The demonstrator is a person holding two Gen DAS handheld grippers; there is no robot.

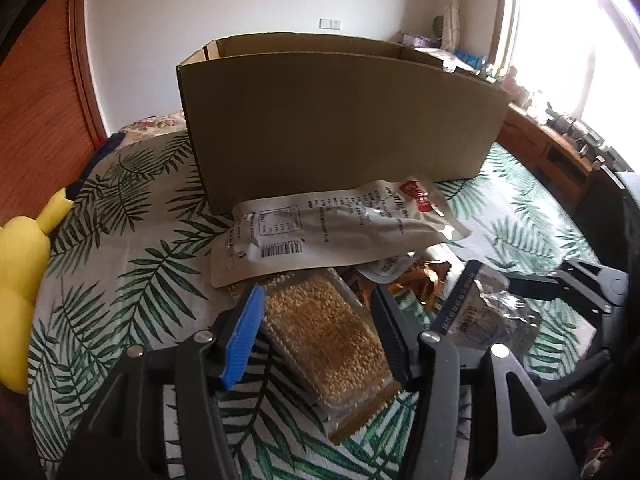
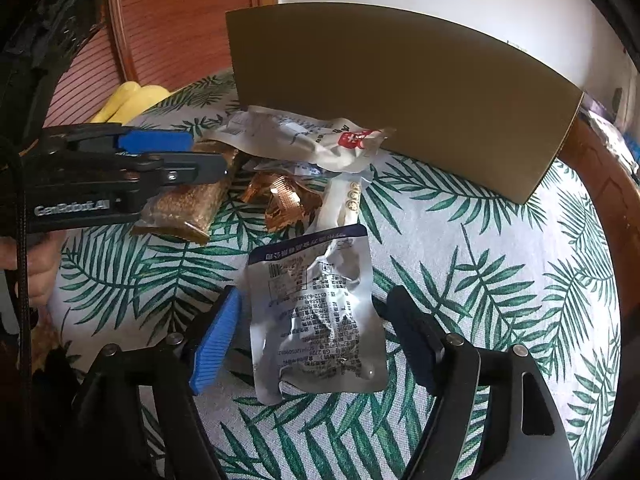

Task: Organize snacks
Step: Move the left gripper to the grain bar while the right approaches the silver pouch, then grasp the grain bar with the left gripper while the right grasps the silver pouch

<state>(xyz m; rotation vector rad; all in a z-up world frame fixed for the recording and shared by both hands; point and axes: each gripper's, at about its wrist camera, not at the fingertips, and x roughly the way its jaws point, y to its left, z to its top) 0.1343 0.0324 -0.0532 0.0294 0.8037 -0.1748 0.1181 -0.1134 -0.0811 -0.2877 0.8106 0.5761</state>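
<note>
A brown cardboard box (image 1: 340, 120) stands open-topped on the leaf-print bed; it also shows in the right wrist view (image 2: 400, 96). Snack packs lie in front of it. My left gripper (image 1: 316, 320) is open, its jaws either side of a clear pack of golden grain bars (image 1: 324, 332), also seen in the right wrist view (image 2: 188, 204). My right gripper (image 2: 316, 320) is open around a silver foil pouch (image 2: 316, 312), which also shows in the left wrist view (image 1: 488, 312). A white pouch with a red label (image 1: 332, 228) leans on the box. A crinkled gold wrapper (image 2: 280, 196) lies between.
A yellow plush toy (image 1: 20, 272) lies at the bed's left edge. A wooden headboard or wardrobe (image 1: 40, 100) stands left, a wooden desk with clutter (image 1: 560, 144) right under the window. A small white packet with round marks (image 2: 344, 200) lies by the gold wrapper.
</note>
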